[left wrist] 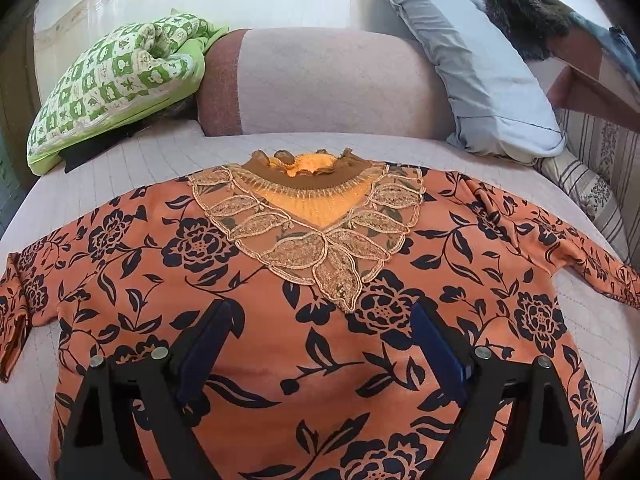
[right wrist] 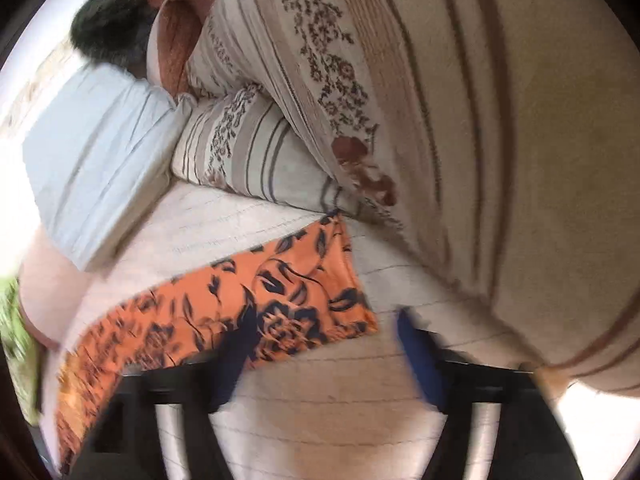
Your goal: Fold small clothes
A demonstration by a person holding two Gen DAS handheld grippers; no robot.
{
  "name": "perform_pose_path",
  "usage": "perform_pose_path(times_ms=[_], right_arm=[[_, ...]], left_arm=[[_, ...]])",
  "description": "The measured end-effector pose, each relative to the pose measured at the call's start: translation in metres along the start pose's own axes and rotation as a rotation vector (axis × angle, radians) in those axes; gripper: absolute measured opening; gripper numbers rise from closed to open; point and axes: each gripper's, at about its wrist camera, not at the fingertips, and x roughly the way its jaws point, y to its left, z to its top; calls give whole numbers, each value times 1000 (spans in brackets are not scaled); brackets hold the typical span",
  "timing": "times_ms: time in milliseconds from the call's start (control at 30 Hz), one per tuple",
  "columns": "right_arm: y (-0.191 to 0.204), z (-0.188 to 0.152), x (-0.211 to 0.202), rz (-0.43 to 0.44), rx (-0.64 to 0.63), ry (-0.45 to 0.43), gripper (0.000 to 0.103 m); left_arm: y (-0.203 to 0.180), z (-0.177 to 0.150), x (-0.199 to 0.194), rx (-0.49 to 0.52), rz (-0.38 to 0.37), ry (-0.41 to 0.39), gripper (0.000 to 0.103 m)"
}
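Note:
An orange blouse with dark blue flowers lies spread flat on the bed, front up, with a beaded lace collar and both sleeves out to the sides. My left gripper is open and empty, hovering over the blouse's chest just below the collar. In the blurred right wrist view, the end of the blouse's right sleeve lies on the bedspread. My right gripper is open and empty, its left finger over the sleeve cuff, its right finger over bare bedspread.
The pale quilted bedspread carries a rolled pink blanket, a green patterned quilt, a light blue pillow and a striped floral duvet crowding the right side. A dark furry item lies at the far right.

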Motion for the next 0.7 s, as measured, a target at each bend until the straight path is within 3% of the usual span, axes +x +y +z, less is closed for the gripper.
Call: perform_pose_path(times_ms=[100, 200, 267, 433, 467, 533, 600, 700], right_arm=[[1, 1, 26, 5, 76, 55, 77], [-17, -7, 44, 29, 236, 119, 76], [-25, -13, 54, 80, 331, 102, 75], [-27, -1, 66, 82, 450, 12, 75], [-26, 2, 67, 86, 473, -16, 67], [-25, 4, 73, 107, 488, -29, 11], [-19, 3, 84, 145, 509, 26, 11], [23, 10, 72, 120, 360, -2, 11]], left_arm=[[4, 1, 3, -19, -1, 8, 91], [8, 2, 6, -38, 1, 20, 91], [11, 2, 7, -48, -2, 21, 91], [18, 5, 4, -70, 5, 12, 91], [20, 6, 4, -77, 7, 11, 91], [24, 8, 5, -86, 16, 11, 91], [32, 10, 5, -106, 29, 7, 91], [48, 16, 3, -155, 48, -7, 91]])
